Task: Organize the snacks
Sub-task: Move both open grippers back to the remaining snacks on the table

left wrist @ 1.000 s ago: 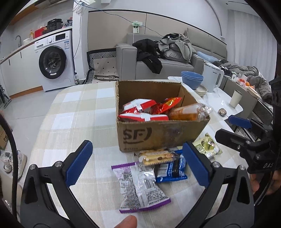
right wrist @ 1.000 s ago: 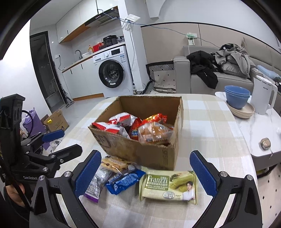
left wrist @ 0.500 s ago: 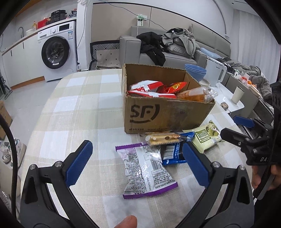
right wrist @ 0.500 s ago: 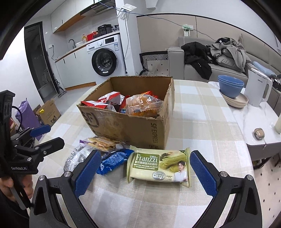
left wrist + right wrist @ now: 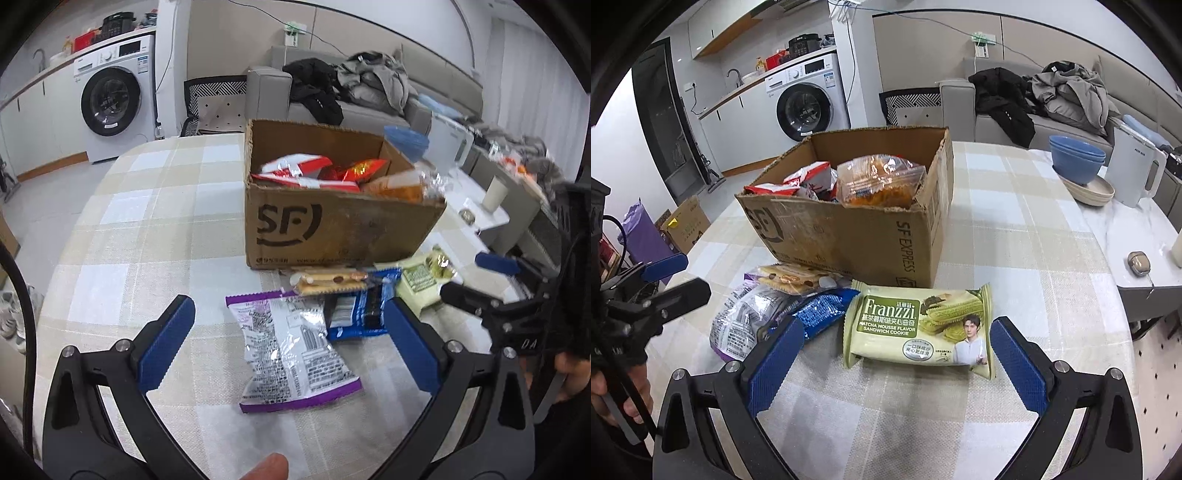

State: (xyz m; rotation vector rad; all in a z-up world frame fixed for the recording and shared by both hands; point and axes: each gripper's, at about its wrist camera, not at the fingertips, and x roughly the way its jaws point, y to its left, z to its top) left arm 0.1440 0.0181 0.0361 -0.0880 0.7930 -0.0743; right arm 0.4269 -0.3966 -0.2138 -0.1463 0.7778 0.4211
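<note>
snacks: purple packet (image 5: 295, 347), blue packet (image 5: 356, 310), matcha cookie pack (image 5: 918, 326) loose before box (image 5: 332, 225) | left gripper (image 5: 291, 343), right gripper (image 5: 895, 360) agape, empty | pinch each packet mid-body, lift clear of box wall

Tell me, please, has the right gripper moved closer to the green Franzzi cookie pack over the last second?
Yes. In the right wrist view the right gripper has come forward and down: the Franzzi pack now lies between its open fingers, and the cardboard box looms larger.
</note>
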